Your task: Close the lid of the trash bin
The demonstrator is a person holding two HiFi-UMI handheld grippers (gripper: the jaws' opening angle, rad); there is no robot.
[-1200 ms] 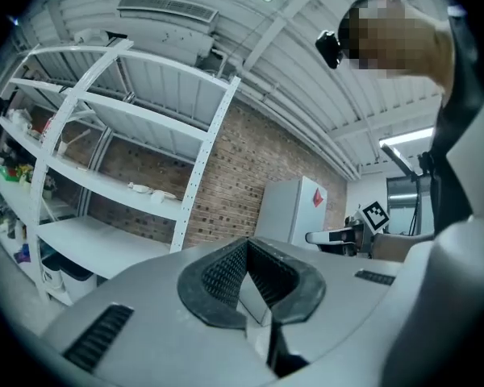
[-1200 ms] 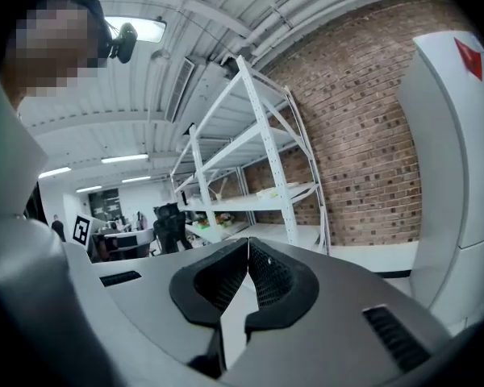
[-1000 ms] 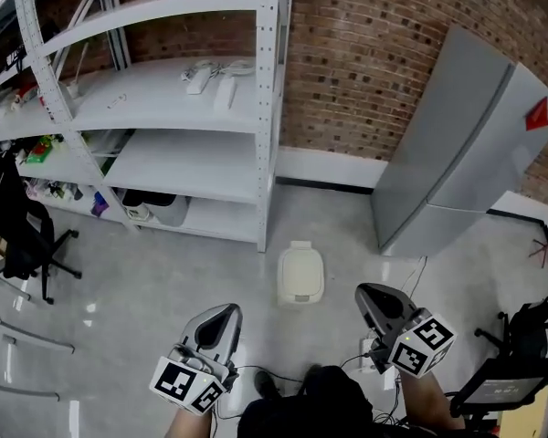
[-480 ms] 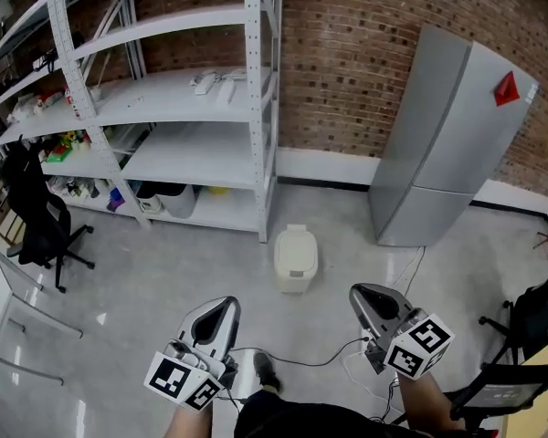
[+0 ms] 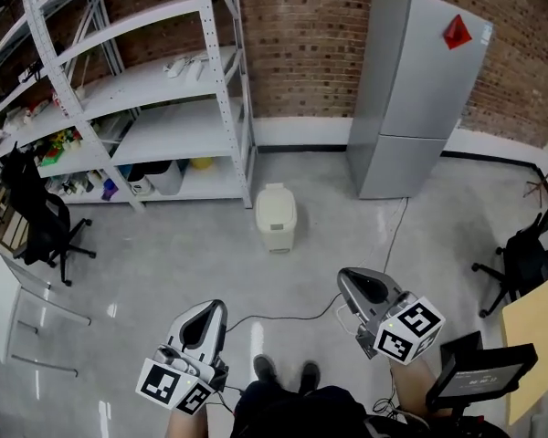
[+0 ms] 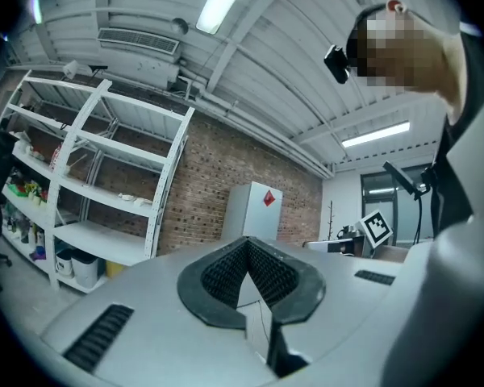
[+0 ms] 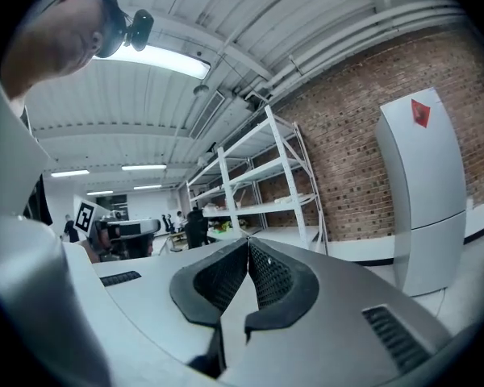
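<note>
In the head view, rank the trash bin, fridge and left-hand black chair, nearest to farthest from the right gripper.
1. Trash bin, ahead and slightly left of the right gripper.
2. Fridge, farther back, to the right.
3. Black chair, far left.

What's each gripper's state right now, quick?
Grey left gripper: shut, jaws together, holding nothing.
Grey right gripper: shut, jaws together, holding nothing.
</note>
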